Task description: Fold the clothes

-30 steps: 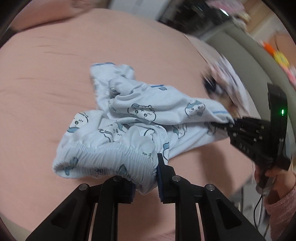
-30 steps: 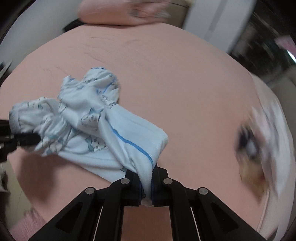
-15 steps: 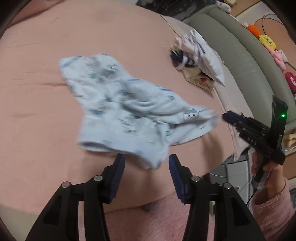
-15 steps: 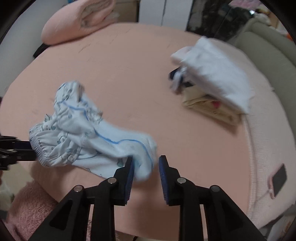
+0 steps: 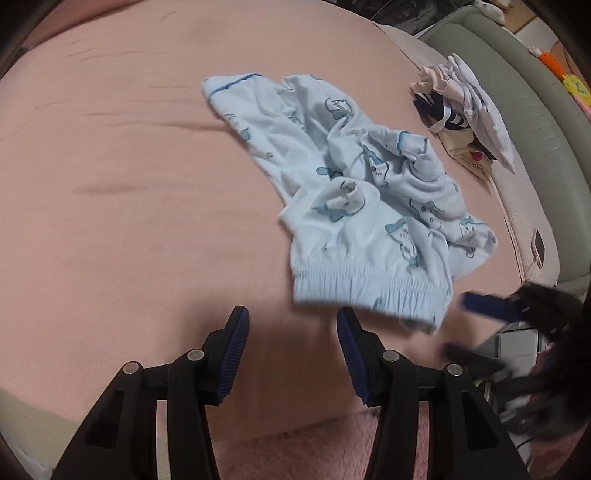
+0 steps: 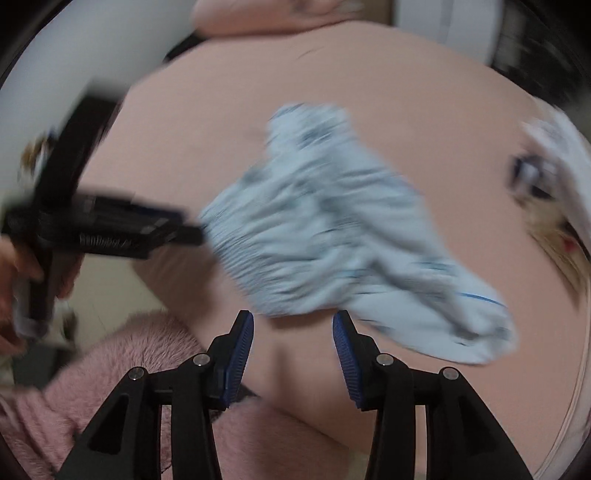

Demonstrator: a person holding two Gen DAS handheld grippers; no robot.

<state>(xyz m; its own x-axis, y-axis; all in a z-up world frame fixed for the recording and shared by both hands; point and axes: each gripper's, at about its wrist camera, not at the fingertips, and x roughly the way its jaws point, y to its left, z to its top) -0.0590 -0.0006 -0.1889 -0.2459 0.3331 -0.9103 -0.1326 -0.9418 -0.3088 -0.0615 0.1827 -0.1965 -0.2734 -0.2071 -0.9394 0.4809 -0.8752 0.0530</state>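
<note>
Light blue pyjama trousers [image 5: 354, 199] with cartoon prints lie crumpled on the pink bed [image 5: 129, 184], elastic waistband nearest me. My left gripper [image 5: 293, 332] is open and empty just short of the waistband. My right gripper [image 6: 293, 332] is open and empty near the trousers [image 6: 325, 236], which are blurred in the right wrist view. The right gripper also shows blurred at the lower right of the left wrist view [image 5: 491, 325]. The left gripper shows at the left of the right wrist view [image 6: 177, 225], its tips by the waistband.
A pile of other clothes [image 5: 465, 122] lies at the bed's far right, beside a grey-green sofa [image 5: 535, 110]. A phone [image 5: 540, 243] lies on the bed's right edge. A folded pink blanket [image 6: 277, 18] is at the far end. My pink sleeve [image 6: 129, 362] is below.
Both grippers held the trousers a second ago, then opened and let them drop onto the bed. Both grippers have since pulled back and shifted; the right view swings fast.
</note>
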